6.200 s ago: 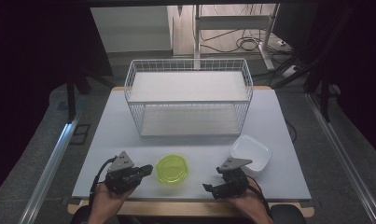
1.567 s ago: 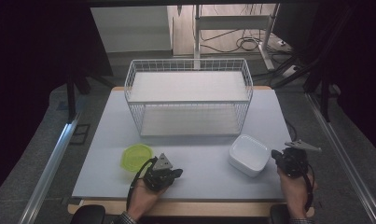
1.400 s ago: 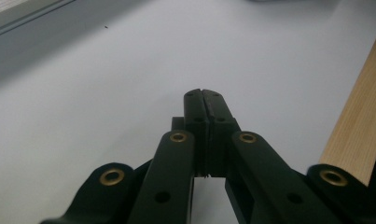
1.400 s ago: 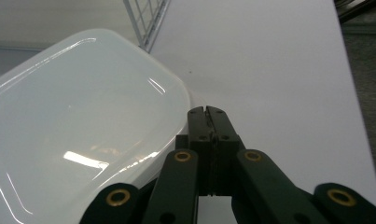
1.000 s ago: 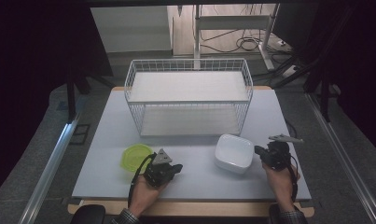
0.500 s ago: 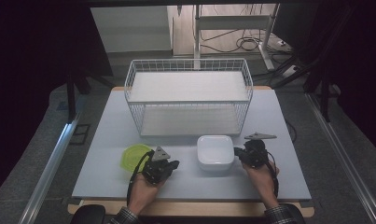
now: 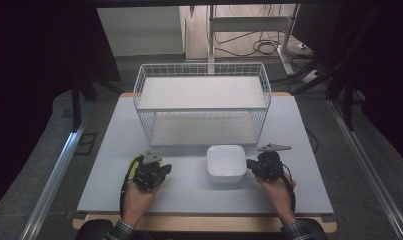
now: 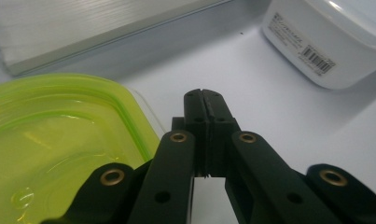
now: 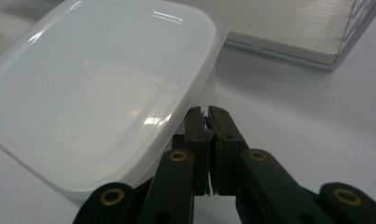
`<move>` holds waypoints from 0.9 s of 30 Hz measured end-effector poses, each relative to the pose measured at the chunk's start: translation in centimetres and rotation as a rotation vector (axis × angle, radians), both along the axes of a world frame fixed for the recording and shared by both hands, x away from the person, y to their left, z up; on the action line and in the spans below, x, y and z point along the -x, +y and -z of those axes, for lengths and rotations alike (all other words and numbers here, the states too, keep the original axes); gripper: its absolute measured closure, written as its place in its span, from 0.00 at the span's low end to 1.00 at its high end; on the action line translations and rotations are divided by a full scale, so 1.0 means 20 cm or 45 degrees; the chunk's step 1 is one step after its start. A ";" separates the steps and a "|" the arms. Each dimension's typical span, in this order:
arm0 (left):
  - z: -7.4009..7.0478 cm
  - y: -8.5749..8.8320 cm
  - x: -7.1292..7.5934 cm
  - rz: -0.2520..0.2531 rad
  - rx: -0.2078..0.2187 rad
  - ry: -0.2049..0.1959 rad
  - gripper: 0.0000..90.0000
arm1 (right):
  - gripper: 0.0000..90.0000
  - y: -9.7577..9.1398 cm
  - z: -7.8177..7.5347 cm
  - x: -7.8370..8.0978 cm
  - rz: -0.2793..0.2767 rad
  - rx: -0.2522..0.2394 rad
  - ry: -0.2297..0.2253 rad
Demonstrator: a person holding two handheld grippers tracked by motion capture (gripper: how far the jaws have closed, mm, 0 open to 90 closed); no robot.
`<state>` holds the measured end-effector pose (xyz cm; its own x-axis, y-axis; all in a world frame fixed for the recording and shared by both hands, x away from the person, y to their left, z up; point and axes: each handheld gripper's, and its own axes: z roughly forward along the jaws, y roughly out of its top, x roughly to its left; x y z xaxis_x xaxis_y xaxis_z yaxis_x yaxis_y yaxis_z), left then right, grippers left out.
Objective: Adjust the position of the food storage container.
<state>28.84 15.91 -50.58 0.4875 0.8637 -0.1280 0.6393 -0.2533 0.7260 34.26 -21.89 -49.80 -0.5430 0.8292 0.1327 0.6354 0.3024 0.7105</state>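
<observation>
Two containers on table (image 7: 114, 165), in front of wire basket (image 7: 201, 107); handling notes follow, left to right.

Green container (image 8: 50, 140): open side up, translucent, at front left of table, largely under left hand in high view. Left gripper (image 7: 156, 172): jaws together, nothing between them, tips just beside container's rim on its right in left gripper view. Whether jaw body touches rim: cannot tell. Judged light, thin-walled, somewhat flexible, smooth and likely slippery. Recommended hold: on rim lip, one pad inside wall, one outside. Pushing with closed jaws likely to slide it freely on smooth surface.

White container (image 7: 226, 162): upside down, flat base upward, near table centre, just in front of basket, between both grippers. Barcode label visible on side wall in left gripper view. Judged light, stiff enough to hold shape, glossy, no fragile parts apparent. Flared rim at table level: only edge thin enough for pads. Wall broad and smooth, poor for pinching.

Right gripper (image 7: 252, 166): jaws all but together, empty, tips at white container's right rim in right gripper view, touching or nearly so. Suited at present to nudging only; opening required before any grasp.
</observation>
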 end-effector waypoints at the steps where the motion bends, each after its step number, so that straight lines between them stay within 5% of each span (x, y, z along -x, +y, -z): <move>1: 0.00 0.00 0.00 0.000 0.000 0.000 1.00 | 0.96 0.00 0.00 0.00 0.000 0.000 0.000; 6: 0.01 0.07 -0.01 -0.088 -0.016 0.025 1.00 | 0.96 0.00 0.00 0.00 0.002 0.002 0.000; 9: 0.00 0.06 0.00 -0.088 -0.022 0.017 1.00 | 0.96 0.00 0.00 0.00 -0.002 0.003 -0.003; 12: -0.02 -0.02 0.02 -0.003 -0.018 -0.030 1.00 | 0.96 0.02 0.00 0.01 -0.014 0.003 -0.002; 16: 0.00 -0.13 0.00 0.081 -0.005 -0.029 1.00 | 0.96 0.06 0.00 0.02 -0.037 -0.010 0.007; 21: 0.04 -0.20 -0.07 0.121 0.020 -0.017 1.00 | 0.96 0.12 0.02 0.03 -0.085 -0.011 0.009; 27: 0.08 -0.25 -0.16 0.145 0.121 0.024 1.00 | 0.96 0.18 0.04 0.04 -0.120 -0.011 0.020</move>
